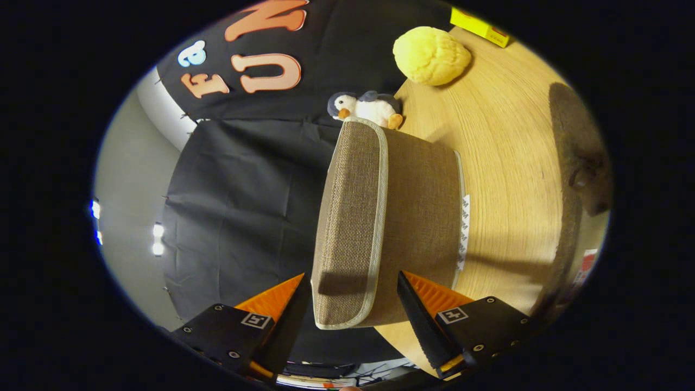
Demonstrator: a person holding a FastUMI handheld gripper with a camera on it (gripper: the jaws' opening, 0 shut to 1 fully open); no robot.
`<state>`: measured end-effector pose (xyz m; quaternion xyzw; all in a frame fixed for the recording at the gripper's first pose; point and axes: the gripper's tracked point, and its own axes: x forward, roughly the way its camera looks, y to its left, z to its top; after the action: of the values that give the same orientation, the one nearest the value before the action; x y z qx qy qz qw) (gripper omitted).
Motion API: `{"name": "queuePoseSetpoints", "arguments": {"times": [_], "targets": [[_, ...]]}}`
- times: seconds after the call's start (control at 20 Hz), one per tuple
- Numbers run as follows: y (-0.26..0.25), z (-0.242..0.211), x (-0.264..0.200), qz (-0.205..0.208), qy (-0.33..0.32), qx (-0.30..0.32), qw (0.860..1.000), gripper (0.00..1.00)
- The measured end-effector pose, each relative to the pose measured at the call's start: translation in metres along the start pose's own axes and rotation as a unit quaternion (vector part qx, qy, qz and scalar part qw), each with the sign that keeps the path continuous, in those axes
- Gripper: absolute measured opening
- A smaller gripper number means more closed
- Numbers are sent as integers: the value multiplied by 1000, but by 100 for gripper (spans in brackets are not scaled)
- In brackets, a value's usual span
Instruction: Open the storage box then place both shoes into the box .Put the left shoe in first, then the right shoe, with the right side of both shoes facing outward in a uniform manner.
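Wooden table (505,163); jaws of gripper (353,296) straddle storage box (380,217), apart

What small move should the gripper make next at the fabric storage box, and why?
Probably close the gripper on the storage box's lid edge. The fingers stand open on either side of the lid's trimmed rim, not yet pressing it, and the box on the wooden table looks shut, so gripping comes before lifting.

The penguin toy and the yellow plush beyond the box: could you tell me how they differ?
The penguin toy is grey, white and orange, touching the storage box; the yellow plush is one colour, larger, rounder, apart. Both sit on the wooden table. The gripper straddles the box, open.
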<state>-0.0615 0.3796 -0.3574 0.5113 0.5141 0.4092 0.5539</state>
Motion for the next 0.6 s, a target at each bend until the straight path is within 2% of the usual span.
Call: {"name": "queuePoseSetpoints", "arguments": {"times": [0.15,0.35,0.5,0.6], "targets": [[4,-3,4,25,-3,11,1000,95],[0,-1,7,37,-5,19,999,85],[6,0,1,53,-12,32,998,63],[8,1,-2,57,-14,26,998,53]]}}
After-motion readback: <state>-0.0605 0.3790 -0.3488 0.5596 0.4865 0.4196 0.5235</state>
